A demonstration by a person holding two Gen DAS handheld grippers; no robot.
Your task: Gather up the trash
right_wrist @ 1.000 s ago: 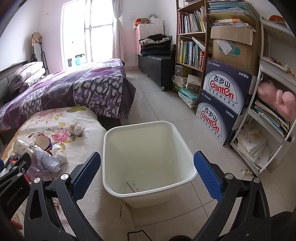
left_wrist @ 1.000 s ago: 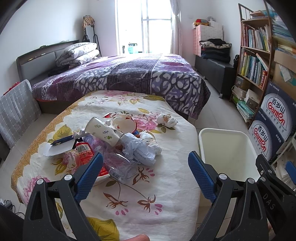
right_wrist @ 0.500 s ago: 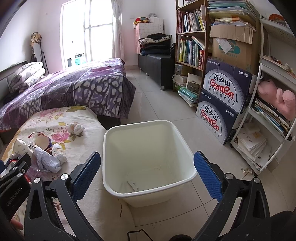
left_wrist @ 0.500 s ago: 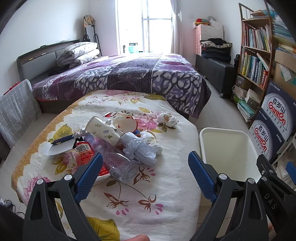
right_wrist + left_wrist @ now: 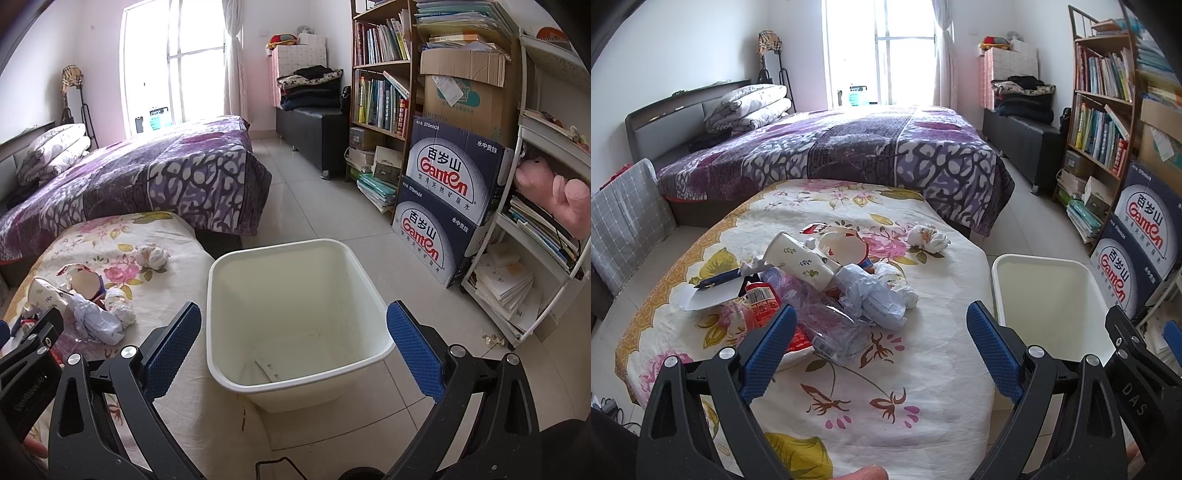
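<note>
Trash: a loose heap of mixed litter (image 5: 827, 291) lying near the middle of a round table draped in a cream floral cloth (image 5: 886, 387). Its parts are a white paper cup with small leaf prints (image 5: 798, 260), tipped on its side with the long axis running from upper left to lower right; a crumpled pale-blue paper wad (image 5: 875, 301); a crinkled clear plastic wrapper (image 5: 831, 328); a red printed packet (image 5: 764, 302); and a torn white paper bowl (image 5: 846, 249). One separate ball of white tissue (image 5: 929, 238) sits apart, toward the far right edge of the cloth. The heap lies ahead and slightly left of the left gripper (image 5: 881, 343), whose blue ribbed pads are spread wide and hold nothing; its left pad reaches the near edge of the wrapper. The right gripper (image 5: 293, 341), likewise wide open and empty, faces a white rectangular plastic bin (image 5: 365, 280) standing on the tiled floor just beside the table's right edge; the bin looks nearly empty, with only a small scrap at the bottom. Judged from this layout, the left gripper is the nearer to the litter, and collected pieces must travel rightward over the table edge. Paper and film are light and crushable, so they should yield to a firm pinch.
</note>
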